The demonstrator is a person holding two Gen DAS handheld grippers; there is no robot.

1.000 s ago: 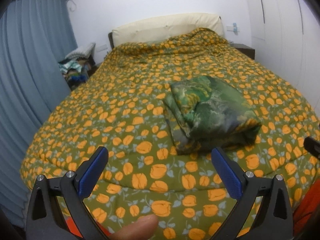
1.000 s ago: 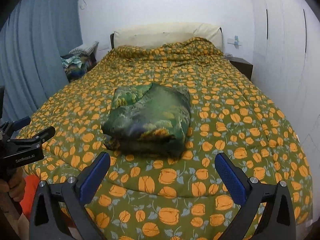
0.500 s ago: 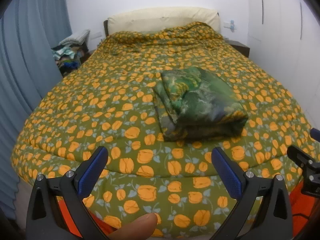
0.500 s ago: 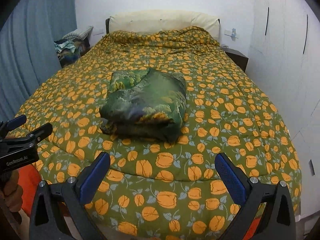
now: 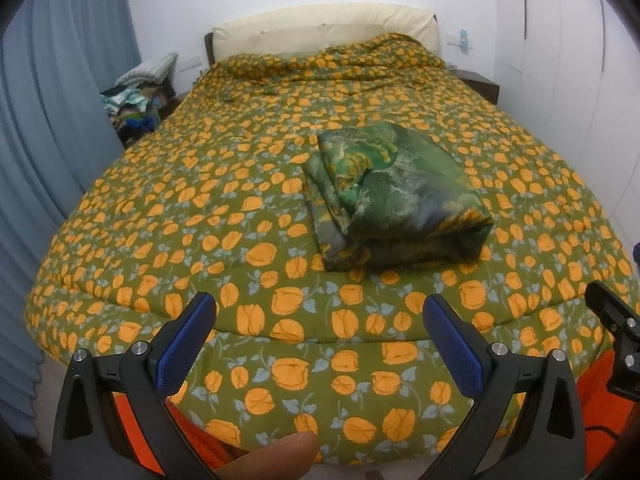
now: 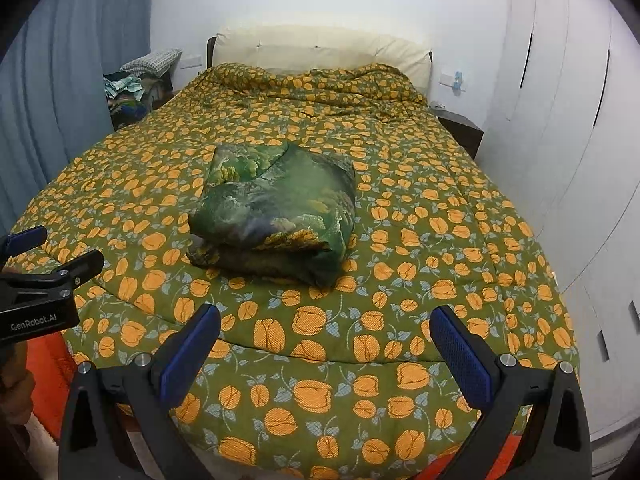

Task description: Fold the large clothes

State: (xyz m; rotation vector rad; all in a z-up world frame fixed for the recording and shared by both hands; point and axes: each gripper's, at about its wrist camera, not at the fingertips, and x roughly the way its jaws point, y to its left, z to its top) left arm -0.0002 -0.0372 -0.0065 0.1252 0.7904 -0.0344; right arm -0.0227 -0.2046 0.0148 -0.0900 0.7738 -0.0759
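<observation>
A green patterned garment (image 5: 394, 200) lies folded in a thick rectangular bundle on the bed, on the green quilt with orange flowers (image 5: 200, 208). It also shows in the right wrist view (image 6: 276, 208). My left gripper (image 5: 320, 312) is open and empty, held off the foot of the bed, well short of the bundle. My right gripper (image 6: 326, 324) is open and empty too, also back from the foot edge. Each gripper shows at the edge of the other's view: the right one (image 5: 614, 328) and the left one (image 6: 44, 276).
A cream headboard (image 5: 320, 28) and white wall stand at the far end. Blue curtains (image 5: 48, 120) hang on the left, with a pile of clothes (image 5: 136, 104) beside the bed. A dark nightstand (image 6: 460, 128) and white wardrobe doors (image 6: 568, 120) are on the right.
Both grippers have pulled back from the bed and risen, so the folded bundle looks farther away and the foot edge of the quilt has come into view. The bundle has not moved.
</observation>
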